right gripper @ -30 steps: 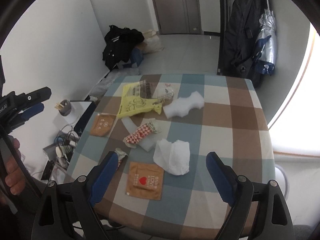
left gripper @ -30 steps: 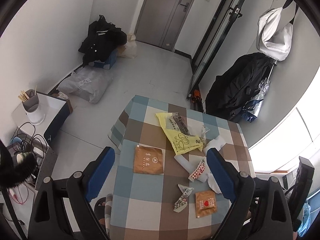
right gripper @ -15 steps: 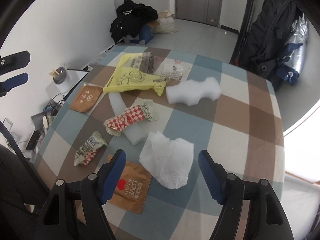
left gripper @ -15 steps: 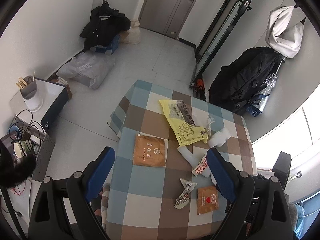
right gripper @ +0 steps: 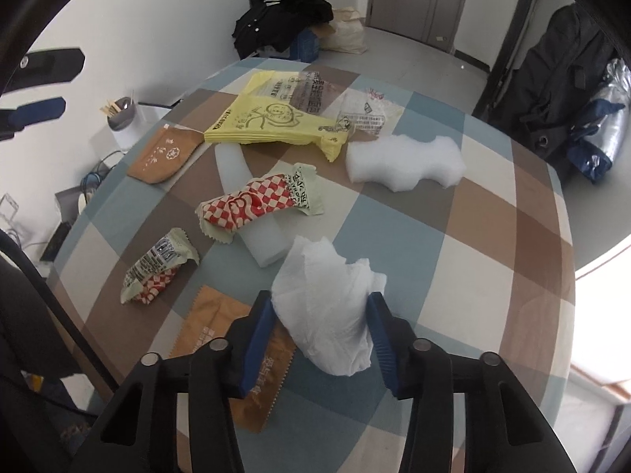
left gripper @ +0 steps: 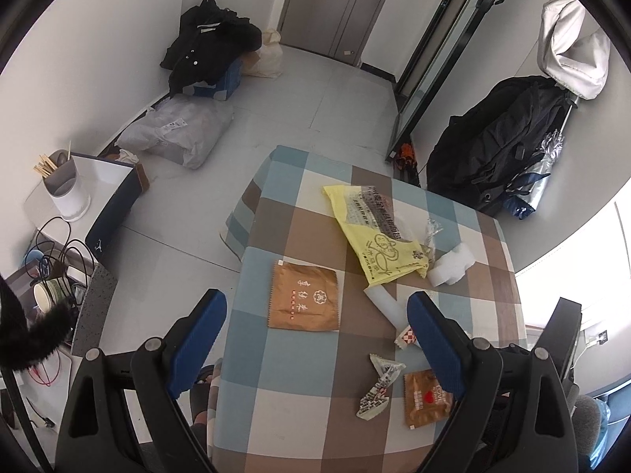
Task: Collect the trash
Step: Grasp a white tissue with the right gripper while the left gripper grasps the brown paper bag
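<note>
crumpled white tissue (right gripper: pixel 329 315) sits on the near part of the checked tabletop (right gripper: pixel 493 244), directly between the right gripper (right gripper: pixel 321 315) fingers (right gripper: pixel 262 319); both blue pads flank it, left pad at its left edge, right pad at its right edge. Fingers are partly closed around it but I can't tell whether they're already pinching or just touching, so grip state is unclear

tissue's long axis runs from the fingers forward and slightly left, toward the white foam strip (right gripper: pixel 252 213), so the fingers straddle it across its short width, which looks like the right orientation for a squeeze. It's soft, so it should compress a lot before it holds

its left lower edge overlaps the brown sachet (right gripper: pixel 232 358) that lies under the left pad; risk is catching that sachet along with the tissue

further out: red checked wrapper (right gripper: pixel 246 207) on the foam strip, small snack wrapper (right gripper: pixel 157 266) to the left, yellow bag (right gripper: pixel 272 118) and white foam block (right gripper: pixel 406 161) at the far side, second brown sachet (right gripper: pixel 163 155) far left

left gripper (left gripper: pixel 315 327) is spread wide and empty, held high above the tabletop over that far sachet (left gripper: pixel 303 301), well apart from the tissue. Right side is clearly the nearer one for this pick
</note>
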`<state>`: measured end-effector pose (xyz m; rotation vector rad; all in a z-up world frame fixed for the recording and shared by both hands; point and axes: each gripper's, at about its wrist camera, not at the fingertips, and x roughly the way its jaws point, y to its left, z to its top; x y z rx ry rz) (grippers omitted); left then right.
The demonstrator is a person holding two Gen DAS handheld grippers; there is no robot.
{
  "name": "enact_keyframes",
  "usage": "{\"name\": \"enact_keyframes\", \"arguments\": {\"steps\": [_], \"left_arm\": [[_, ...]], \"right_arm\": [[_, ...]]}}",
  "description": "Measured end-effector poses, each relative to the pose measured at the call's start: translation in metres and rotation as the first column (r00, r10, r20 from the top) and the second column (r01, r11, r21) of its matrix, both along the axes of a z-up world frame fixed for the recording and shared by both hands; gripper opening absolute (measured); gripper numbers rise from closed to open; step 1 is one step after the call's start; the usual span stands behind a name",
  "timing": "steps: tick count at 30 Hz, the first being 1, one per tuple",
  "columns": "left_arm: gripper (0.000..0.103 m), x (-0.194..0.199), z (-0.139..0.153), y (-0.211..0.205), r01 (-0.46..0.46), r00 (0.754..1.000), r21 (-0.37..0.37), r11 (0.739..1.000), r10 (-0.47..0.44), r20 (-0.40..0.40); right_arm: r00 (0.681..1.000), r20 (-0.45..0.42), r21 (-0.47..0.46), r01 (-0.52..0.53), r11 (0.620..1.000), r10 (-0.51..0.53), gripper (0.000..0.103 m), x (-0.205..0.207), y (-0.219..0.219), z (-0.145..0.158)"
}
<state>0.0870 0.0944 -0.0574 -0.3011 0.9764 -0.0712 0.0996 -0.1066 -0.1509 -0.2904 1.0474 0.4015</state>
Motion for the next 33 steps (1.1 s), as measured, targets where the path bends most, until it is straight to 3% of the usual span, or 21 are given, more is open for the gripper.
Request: {"name": "enact_keyframes", "arguments": {"steps": [3,9,19,24,25,31,33], "left_arm": [[0.091,0.003,-0.003,0.003,-0.004,1.0,0.023,1.0,0.004,-0.007],[0.091,0.012,-0.017,0.008,-0.008,0.998,0.053,0.999,0.011,-0.06],[0.091,0.027,-0.037,0.0,0.1,0.982,0.096,0.99,-0.083,-0.167],[0.091,0.045,-0.049,-0.015,0.212,0.942,0.044,0.976,-0.192,-0.276],[0.091,0.05,-0.05,-0.019,0.231,0.935,0.065,0.971,-0.204,-0.29],[0.09,0.066,-0.067,-0.031,0.239,0.922,0.119,0.964,-0.187,-0.34],[0.084,0.064,-0.071,-0.034,0.243,0.918,0.145,0.959,-0.179,-0.354]], "right_arm": [[1.0,-0.003,0.01,0.007,1.0,-0.007,0.02,0.002,-0.004,0.001],[1.0,-0.02,0.052,0.013,0.999,-0.012,0.01,0.004,-0.009,0.005],[0.999,0.017,0.115,0.037,0.993,-0.039,0.009,0.001,-0.028,0.023],[0.997,0.044,0.159,0.055,0.986,-0.063,0.009,0.002,-0.044,0.035],[0.997,0.046,0.17,0.059,0.984,-0.068,0.009,0.0,-0.048,0.037],[0.995,0.06,0.191,0.068,0.979,-0.081,0.009,-0.003,-0.059,0.045],[0.995,0.065,0.193,0.065,0.979,-0.079,0.009,-0.003,-0.061,0.046]]}}
